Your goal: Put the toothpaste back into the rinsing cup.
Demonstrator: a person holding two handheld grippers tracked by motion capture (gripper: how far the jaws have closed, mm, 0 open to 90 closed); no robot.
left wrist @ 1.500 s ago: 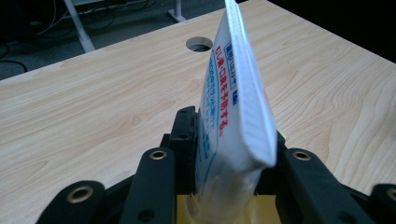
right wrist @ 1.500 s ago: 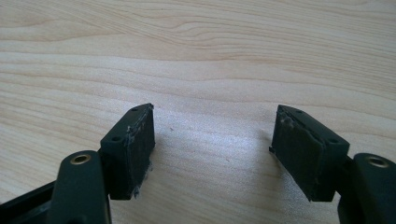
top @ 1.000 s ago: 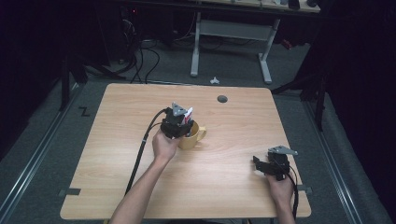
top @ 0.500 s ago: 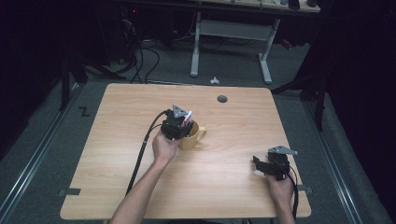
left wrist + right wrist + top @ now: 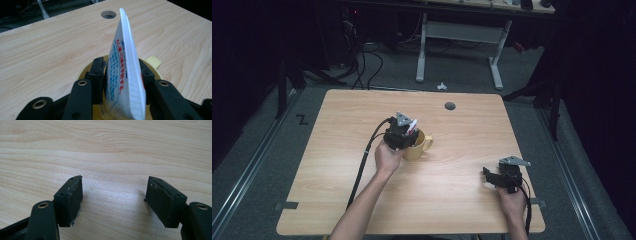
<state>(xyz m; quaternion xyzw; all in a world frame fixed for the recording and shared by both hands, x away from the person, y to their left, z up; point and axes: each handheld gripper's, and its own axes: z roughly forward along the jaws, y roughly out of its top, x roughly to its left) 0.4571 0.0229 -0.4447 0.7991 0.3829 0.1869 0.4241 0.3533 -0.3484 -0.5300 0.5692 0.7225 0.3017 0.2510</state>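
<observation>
White plastic tube (image 5: pixel 126 75) with blue print stands tail-up in the yellow ceramic mug (image 5: pixel 418 145) near the middle of the pale wood worktop (image 5: pixel 462 210). The left tongs (image 5: pixel 122 72) flank it, having just been opening, and from this angle seem barely in contact. Freed crooked, the tube could lean and tip the mug; the right tongs (image 5: pixel 115 200) gape empty, well apart.
</observation>
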